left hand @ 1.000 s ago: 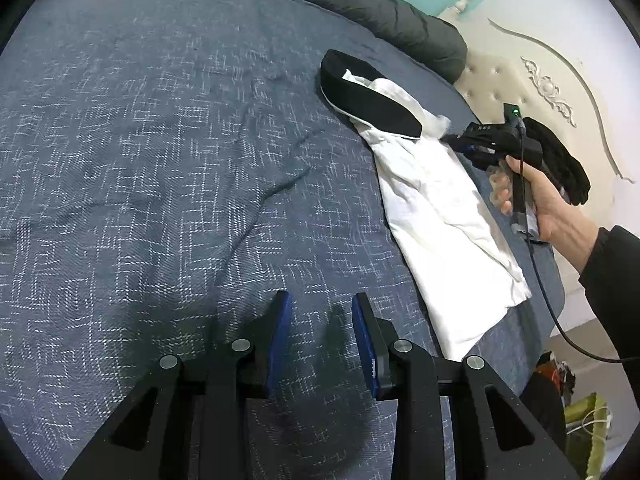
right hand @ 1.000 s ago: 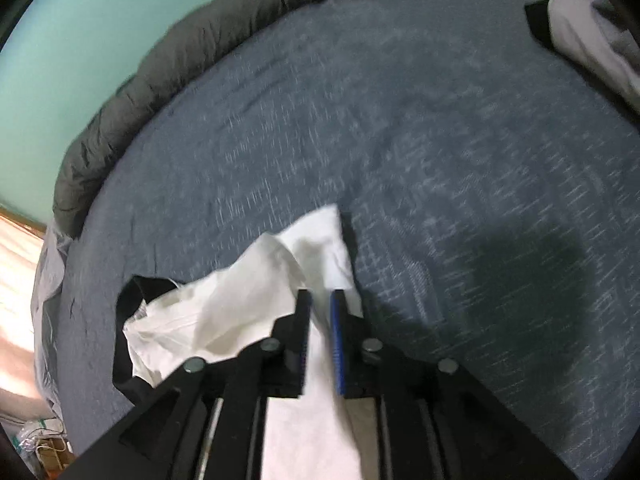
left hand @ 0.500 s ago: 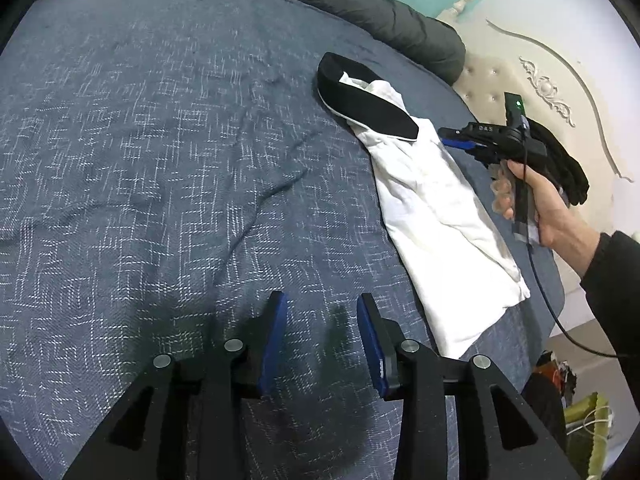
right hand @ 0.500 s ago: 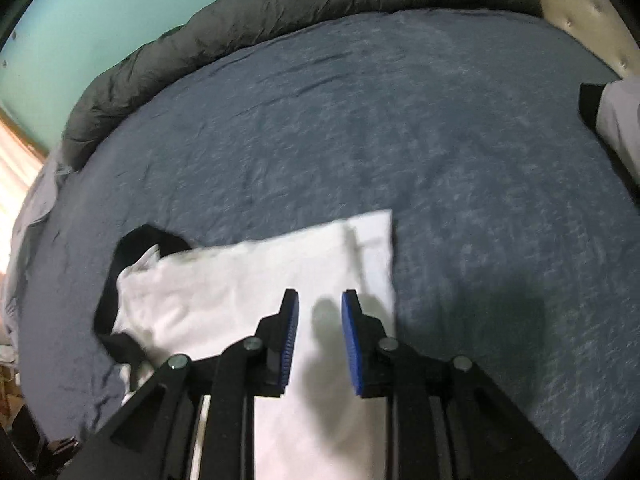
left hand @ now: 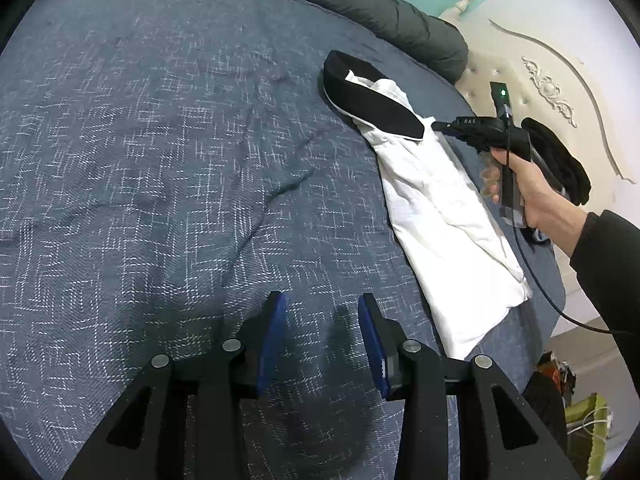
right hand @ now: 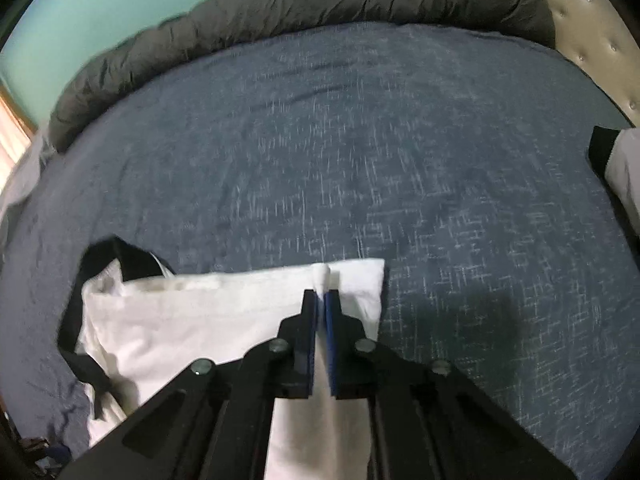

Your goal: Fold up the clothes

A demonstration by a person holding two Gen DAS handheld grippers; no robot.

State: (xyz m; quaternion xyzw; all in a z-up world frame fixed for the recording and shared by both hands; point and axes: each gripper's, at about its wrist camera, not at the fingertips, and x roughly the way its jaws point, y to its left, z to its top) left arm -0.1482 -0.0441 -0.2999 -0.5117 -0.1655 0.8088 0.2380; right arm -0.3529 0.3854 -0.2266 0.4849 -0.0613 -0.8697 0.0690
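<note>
At lower centre the right gripper (right hand: 321, 295) is clenched on a fold of the white cotton garment with black trim (right hand: 208, 316), while the left gripper (left hand: 322, 312) hangs released over the blue woven bedspread (left hand: 160, 160).

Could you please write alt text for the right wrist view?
The right tongs are shut on a pinched fold of a white garment with black trim, lying on a dark blue bedspread. A grey rolled duvet lines the far edge.

second garment (right hand: 624, 168) — cut off, right edge
</note>
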